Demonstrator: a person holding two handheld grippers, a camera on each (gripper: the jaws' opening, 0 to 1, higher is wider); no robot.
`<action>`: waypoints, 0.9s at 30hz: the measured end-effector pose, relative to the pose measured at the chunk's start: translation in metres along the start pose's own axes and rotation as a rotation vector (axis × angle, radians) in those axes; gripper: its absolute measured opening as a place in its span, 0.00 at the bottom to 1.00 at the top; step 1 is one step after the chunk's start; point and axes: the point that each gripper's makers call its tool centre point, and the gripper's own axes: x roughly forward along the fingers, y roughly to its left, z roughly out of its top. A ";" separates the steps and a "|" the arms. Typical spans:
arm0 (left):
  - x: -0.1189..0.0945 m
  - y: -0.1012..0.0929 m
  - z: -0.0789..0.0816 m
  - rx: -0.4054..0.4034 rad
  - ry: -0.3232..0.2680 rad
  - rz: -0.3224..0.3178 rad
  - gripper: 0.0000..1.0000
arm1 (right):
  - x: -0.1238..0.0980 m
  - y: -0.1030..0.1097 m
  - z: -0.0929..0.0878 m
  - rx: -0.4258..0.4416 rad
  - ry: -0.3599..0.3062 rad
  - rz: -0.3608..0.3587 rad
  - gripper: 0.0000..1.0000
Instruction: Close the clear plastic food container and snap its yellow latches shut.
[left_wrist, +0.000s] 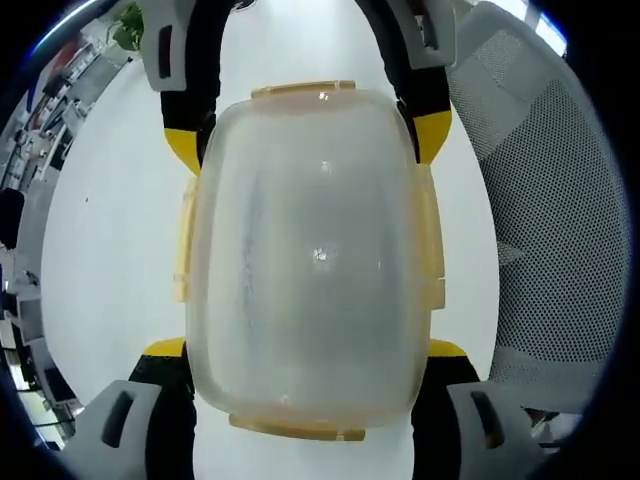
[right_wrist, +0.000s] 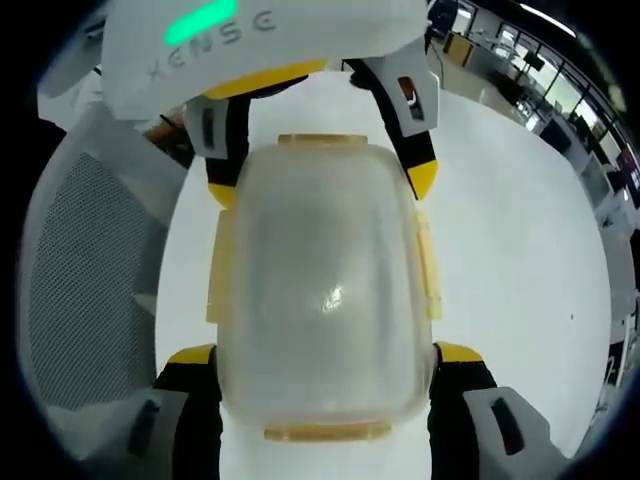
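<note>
In the left gripper view, the left gripper (left_wrist: 308, 350) is seen rising from 6 o'clock, its yellow-tipped jaws spread wide and set against the two long sides of the clear plastic food container (left_wrist: 310, 260) at its near end. At 12 o'clock the right gripper (left_wrist: 308, 140) comes in from the far side, its jaws likewise bracketing the container's far end. In the right gripper view the arrangement is mirrored: the right gripper (right_wrist: 325, 355) holds the near end, and the left gripper (right_wrist: 322, 185) is seen at 12 o'clock. Both grippers are thus closed against the container's sides, which is held between them over the white tabletop (left_wrist: 110, 230); whether it rests on the tabletop or is lifted cannot be told.

The container's long axis runs from 6 to 12 o'clock in both views, one short end toward each gripper. Its frosted broad face is turned toward the cameras. Yellow latches (left_wrist: 300, 92) are seen at all four edges, one on each short end and one along each long side. They appear to lie flat, though whether they are fully snapped cannot be told.

The closing step is judged largely done. The next move would call for each latch to be pressed in turn until seated. A mesh chair back (left_wrist: 540, 220) stands at 3 o'clock in the left gripper view.
</note>
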 end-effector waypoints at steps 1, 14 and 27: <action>0.000 0.000 0.000 0.000 0.000 -0.001 0.91 | 0.000 0.000 0.000 0.000 0.002 0.000 0.86; 0.001 0.008 -0.002 -0.004 0.003 -0.003 0.91 | 0.000 -0.008 0.001 -0.002 0.000 0.001 0.86; 0.004 0.026 -0.002 -0.007 0.003 -0.005 0.91 | 0.000 -0.027 0.001 0.000 -0.010 0.002 0.86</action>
